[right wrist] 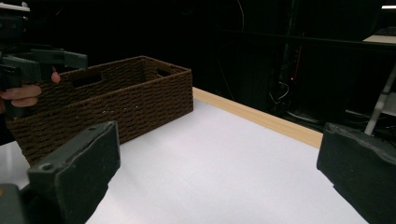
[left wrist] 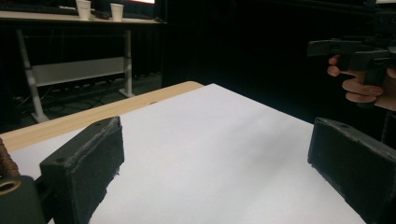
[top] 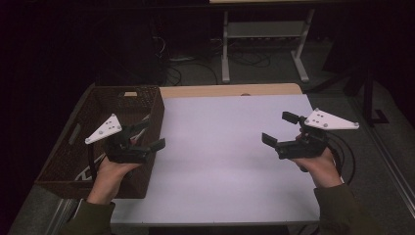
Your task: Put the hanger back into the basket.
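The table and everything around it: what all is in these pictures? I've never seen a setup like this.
Basket: one, dark brown woven, at the table's left edge; contents unclear.
Table: one, white top with a pale wooden far edge.
Paper cups: two, white, on a desk in the dark background.
Background desk: one, white legs, cables on the floor beneath.
Left gripper: one, black with a grey plate, jaws open, held above the basket's near right corner.
Right gripper: one, black with a grey plate, jaws open, held over the table's right side.
Hands: two, in olive sleeves, one on each gripper.
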Demonstrator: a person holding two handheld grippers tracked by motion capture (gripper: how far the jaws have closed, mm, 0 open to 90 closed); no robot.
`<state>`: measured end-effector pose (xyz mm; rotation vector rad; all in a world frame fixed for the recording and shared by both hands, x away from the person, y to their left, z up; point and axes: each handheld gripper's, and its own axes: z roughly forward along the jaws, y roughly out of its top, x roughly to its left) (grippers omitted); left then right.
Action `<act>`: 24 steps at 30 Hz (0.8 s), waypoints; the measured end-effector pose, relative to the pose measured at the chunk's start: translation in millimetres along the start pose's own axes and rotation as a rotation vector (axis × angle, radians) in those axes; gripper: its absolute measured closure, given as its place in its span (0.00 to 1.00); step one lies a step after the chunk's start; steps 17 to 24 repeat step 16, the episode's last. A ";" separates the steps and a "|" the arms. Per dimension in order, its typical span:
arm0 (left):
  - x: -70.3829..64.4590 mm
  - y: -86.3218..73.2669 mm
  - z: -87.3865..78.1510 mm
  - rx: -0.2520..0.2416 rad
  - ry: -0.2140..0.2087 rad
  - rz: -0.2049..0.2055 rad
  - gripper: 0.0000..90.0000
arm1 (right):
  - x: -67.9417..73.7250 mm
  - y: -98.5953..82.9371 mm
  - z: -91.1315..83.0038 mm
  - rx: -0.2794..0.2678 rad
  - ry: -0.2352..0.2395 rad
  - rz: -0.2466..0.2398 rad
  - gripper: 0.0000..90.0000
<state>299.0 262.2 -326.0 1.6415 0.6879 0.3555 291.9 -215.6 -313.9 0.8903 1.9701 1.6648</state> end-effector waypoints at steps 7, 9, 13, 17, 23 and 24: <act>0.6 -2.9 0.5 0.007 -0.006 -0.006 0.04 | -0.2 0.0 -0.4 -0.004 0.004 -0.001 0.00; 0.5 -2.8 0.7 0.005 -0.006 -0.008 0.04 | -0.3 0.0 -0.5 -0.005 0.003 0.000 0.00; 1.0 -3.0 0.7 0.000 -0.008 -0.020 0.04 | -0.5 0.0 -0.9 -0.006 0.002 -0.006 0.00; 1.4 -3.0 0.4 0.000 -0.009 -0.020 0.04 | -0.3 0.1 -1.2 -0.007 0.001 -0.008 0.00; 1.4 -3.0 0.4 0.000 -0.009 -0.020 0.04 | -0.3 0.1 -1.2 -0.007 0.001 -0.008 0.00; 1.4 -3.0 0.4 0.000 -0.009 -0.020 0.04 | -0.3 0.1 -1.2 -0.007 0.001 -0.008 0.00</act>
